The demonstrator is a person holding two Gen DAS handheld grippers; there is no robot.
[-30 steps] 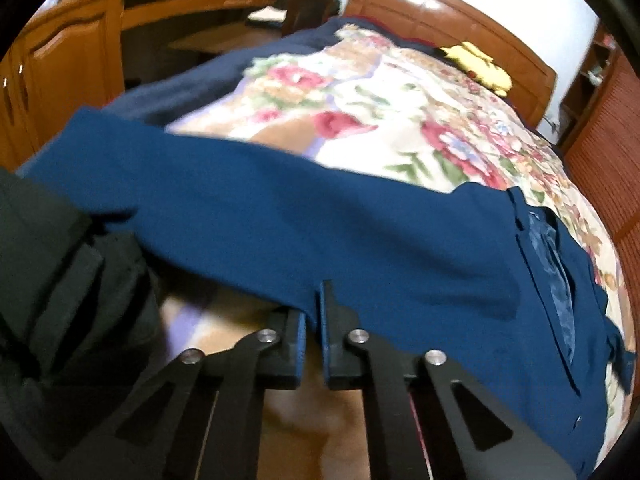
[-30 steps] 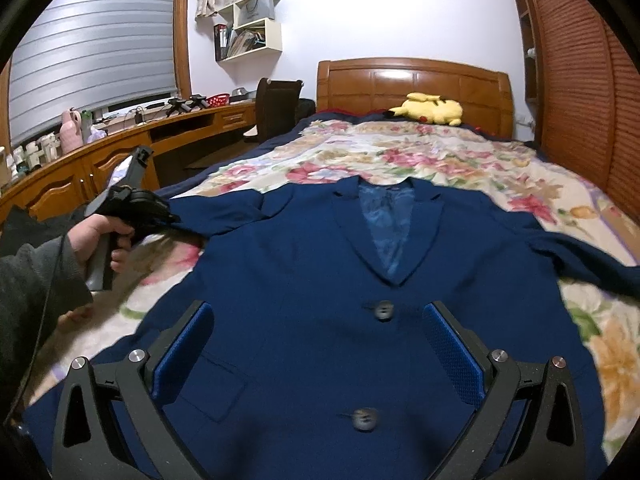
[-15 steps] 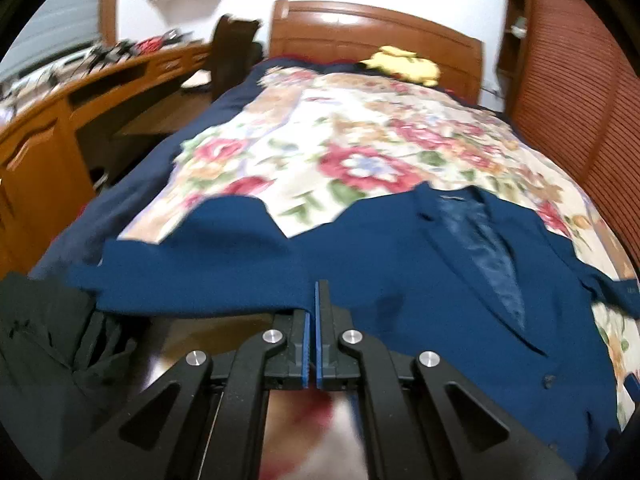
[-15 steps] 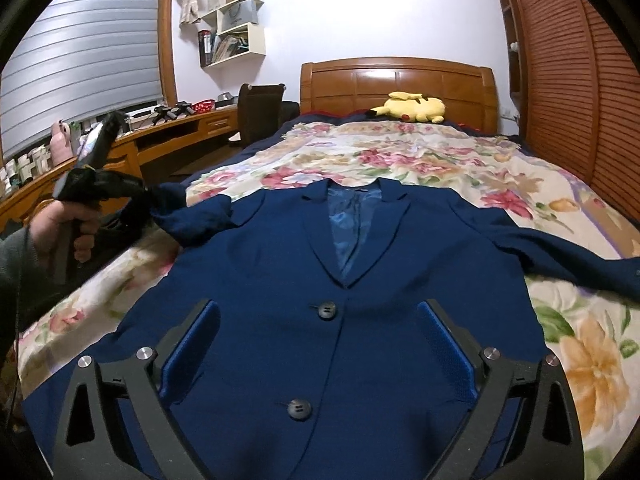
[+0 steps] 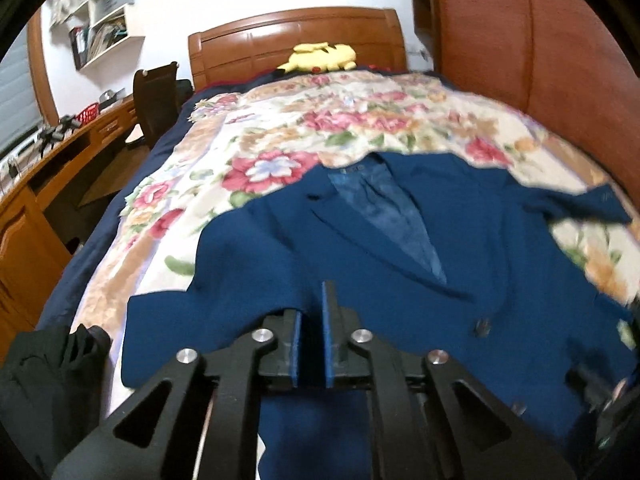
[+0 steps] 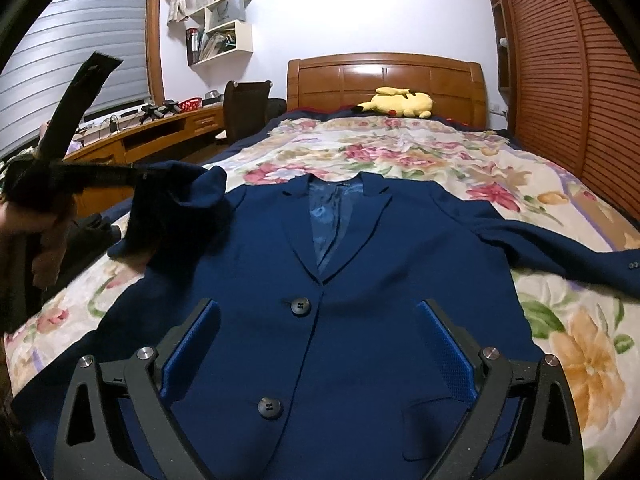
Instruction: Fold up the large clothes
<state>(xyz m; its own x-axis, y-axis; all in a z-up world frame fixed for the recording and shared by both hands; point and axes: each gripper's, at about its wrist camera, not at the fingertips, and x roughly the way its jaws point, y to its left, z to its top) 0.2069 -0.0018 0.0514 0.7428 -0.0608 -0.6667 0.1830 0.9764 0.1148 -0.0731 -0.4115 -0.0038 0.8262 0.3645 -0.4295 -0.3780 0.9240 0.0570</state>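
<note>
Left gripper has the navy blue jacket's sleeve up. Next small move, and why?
Probably let the left gripper finish opening, then back it away. Its jaws are opening with the navy sleeve bunched at its tips, raised over one shoulder of the buttoned navy blue suit jacket. Once released, the sleeve should drop folded inward. The right gripper is open and holds nothing.

The navy blue button-front suit jacket [image 6: 360,280] lies face up on the flower-patterned bed cover [image 6: 400,152], collar toward the carved wooden headboard [image 6: 384,80]. A yellow plush toy [image 6: 400,103] rests against that headboard. One sleeve [image 6: 560,252] stretches out flat to the right; the other sleeve [image 6: 172,208] is lifted at the left. A long wooden tabletop [image 6: 160,132] runs along the bed's left side, a dark office chair [image 6: 246,108] between them.
</note>
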